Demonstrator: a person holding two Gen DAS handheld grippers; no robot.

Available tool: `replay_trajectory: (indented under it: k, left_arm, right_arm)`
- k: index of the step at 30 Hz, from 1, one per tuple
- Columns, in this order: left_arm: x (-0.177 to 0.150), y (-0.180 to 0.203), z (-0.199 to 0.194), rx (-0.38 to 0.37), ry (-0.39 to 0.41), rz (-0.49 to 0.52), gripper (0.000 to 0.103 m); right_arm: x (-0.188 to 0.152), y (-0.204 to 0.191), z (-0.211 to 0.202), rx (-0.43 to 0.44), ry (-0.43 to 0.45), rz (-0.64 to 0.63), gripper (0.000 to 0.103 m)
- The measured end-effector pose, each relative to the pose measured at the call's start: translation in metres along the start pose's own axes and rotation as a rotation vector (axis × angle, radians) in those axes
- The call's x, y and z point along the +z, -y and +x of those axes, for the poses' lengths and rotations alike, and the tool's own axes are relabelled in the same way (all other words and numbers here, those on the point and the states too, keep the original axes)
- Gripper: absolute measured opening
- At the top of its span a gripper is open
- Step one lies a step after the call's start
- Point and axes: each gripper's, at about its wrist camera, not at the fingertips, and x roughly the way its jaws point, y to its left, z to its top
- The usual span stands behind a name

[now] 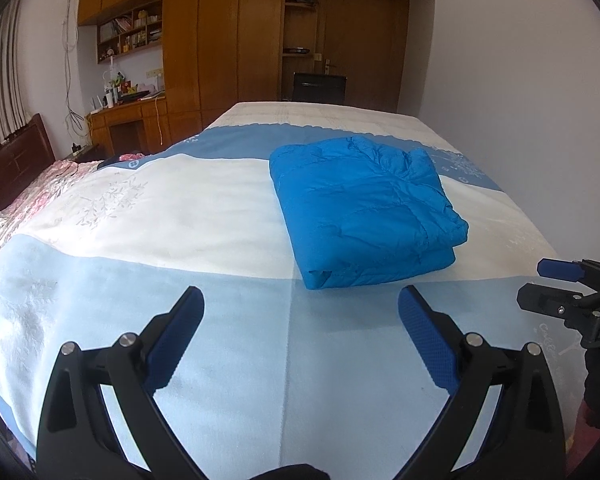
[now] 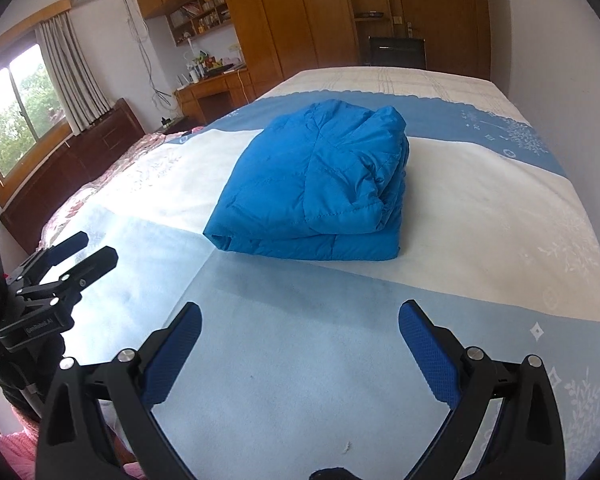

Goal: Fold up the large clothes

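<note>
A blue quilted jacket (image 1: 364, 208) lies folded into a thick rectangular bundle on the bed; it also shows in the right wrist view (image 2: 316, 184). My left gripper (image 1: 300, 300) is open and empty, held above the bed just short of the bundle's near edge. My right gripper (image 2: 300, 316) is open and empty, a little back from the bundle. The right gripper shows at the right edge of the left wrist view (image 1: 564, 280), and the left gripper at the left edge of the right wrist view (image 2: 88, 248). Neither touches the jacket.
The bed is covered with a blue and white patterned sheet (image 1: 180, 208). A pink floral quilt (image 1: 16, 216) lies at its left side by a dark wooden headboard (image 1: 16, 160). Wooden wardrobes (image 1: 220, 40), a desk and a white wall (image 1: 520, 80) surround the bed.
</note>
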Motion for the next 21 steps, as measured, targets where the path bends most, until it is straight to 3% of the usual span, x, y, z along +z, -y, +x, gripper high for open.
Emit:
replay_trajectory:
  k: [21]
  left_arm:
    - [-0.0016,-0.0034,-0.0003,-0.004,-0.009,0.003,0.097]
  right_arm:
    - [0.0001,-0.0025,-0.0024,-0.009,0.005,-0.007,0.099]
